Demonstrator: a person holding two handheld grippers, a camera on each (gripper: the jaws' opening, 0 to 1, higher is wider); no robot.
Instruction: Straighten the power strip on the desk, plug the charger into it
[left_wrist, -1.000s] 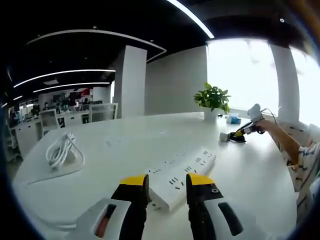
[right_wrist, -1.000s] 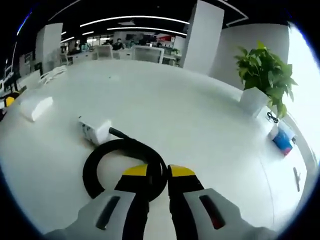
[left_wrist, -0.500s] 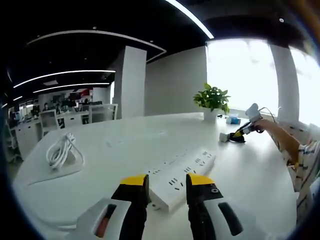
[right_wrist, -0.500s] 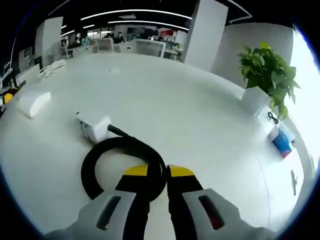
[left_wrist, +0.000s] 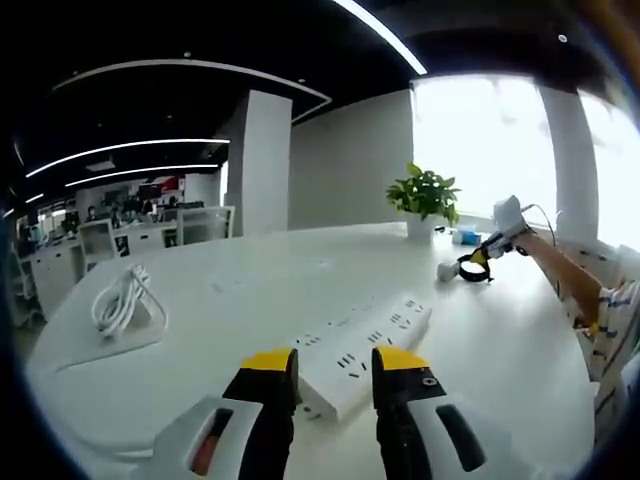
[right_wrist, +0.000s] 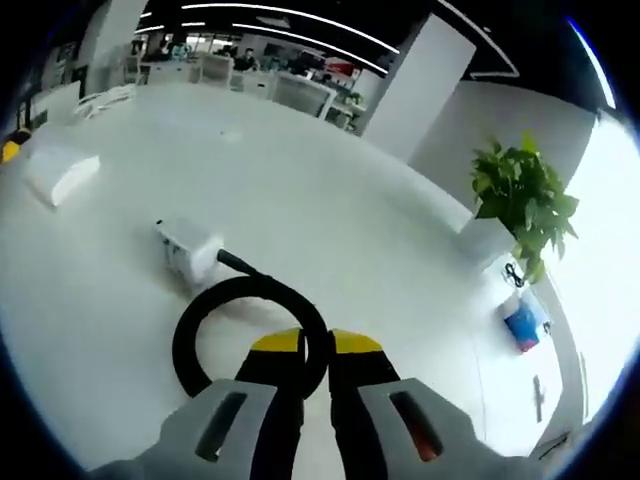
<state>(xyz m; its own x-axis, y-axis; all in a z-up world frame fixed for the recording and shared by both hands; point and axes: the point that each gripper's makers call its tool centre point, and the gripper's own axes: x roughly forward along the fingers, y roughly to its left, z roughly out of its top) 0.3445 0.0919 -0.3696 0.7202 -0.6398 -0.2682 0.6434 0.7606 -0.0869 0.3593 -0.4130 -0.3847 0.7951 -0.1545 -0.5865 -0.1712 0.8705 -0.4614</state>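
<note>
A: We've got the left gripper (left_wrist: 332, 362) low over the desk (left_wrist: 230, 290), jaws apart, empty, straddling the near end of the white power strip (left_wrist: 365, 340) without touching it. The strip runs away from us at a slant.

B: And in the right gripper view, our right gripper (right_wrist: 315, 342) is pinched tight on the black cable loop (right_wrist: 205, 320), with the white charger (right_wrist: 190, 250) at the far end of that cable, lying on the desk.

A: In the left gripper view that same gripper sits well off past the strip's far end, near the potted plant (left_wrist: 425, 195), charger and loop at its tip.

B: So here's our worry: we're holding the cable, not the charger body. Lift now and the charger dangles and swings, and we'd have no control of how the prongs face.

A: Agreed. It could also drag across the desk and knock into the strip just as we line it up.

B: On our left side, closing on that near end only gives us one corner. Pivot too hard and the strip skids instead of turning, or its own cord (left_wrist: 120, 300), coiled further left, pulls it back crooked.

A: And if the strip isn't pinned down, pushing the plug in simply shoves it away.
</note>
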